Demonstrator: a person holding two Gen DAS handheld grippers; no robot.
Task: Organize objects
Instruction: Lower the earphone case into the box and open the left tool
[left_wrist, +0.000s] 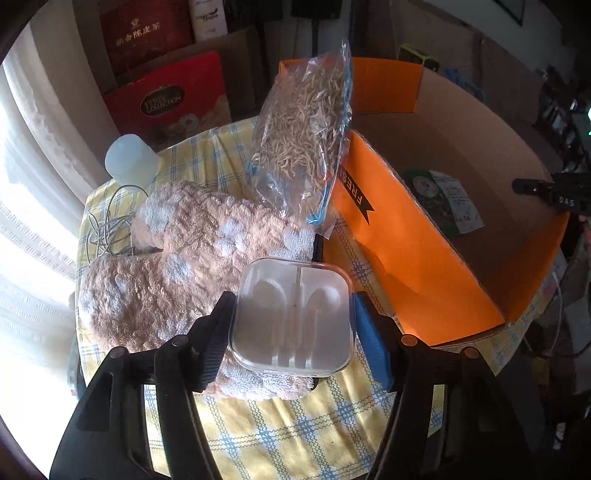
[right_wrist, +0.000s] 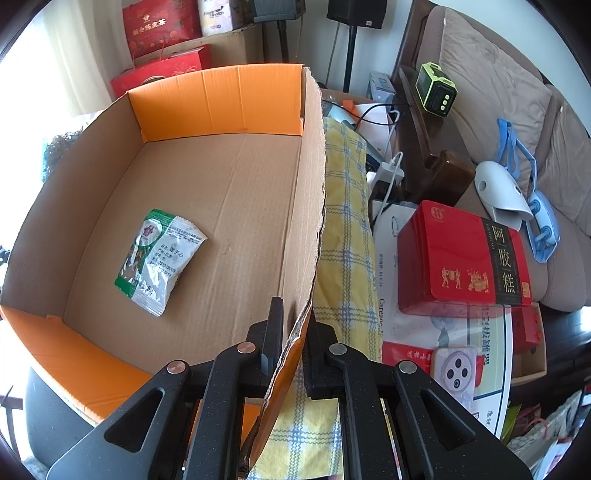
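We see the left gripper (left_wrist: 293, 317) pinching a clear rounded-square plastic earphone case (left_wrist: 293, 319) by its two sides, one black finger and one blue-padded finger pressed against it. Directly beyond and beneath the case lie fluffy beige socks with white dots (left_wrist: 177, 266) on the yellow-and-blue checked tablecloth (left_wrist: 280, 424). Farther ahead, a transparent zip bag of dried yellowish strands (left_wrist: 306, 136) leans on the near wall of the shallow orange-sided cardboard box (left_wrist: 417, 251), which sits ahead and to the right of these fingers. Ahead to the left stand a white translucent plastic jar (left_wrist: 129, 157) and a tangle of grey cable (left_wrist: 107, 225).

The right gripper (right_wrist: 291, 332) clamps the box's torn side wall (right_wrist: 306, 206). Ahead and left of it, inside the box, lies a green-and-white foil sachet (right_wrist: 157, 258).
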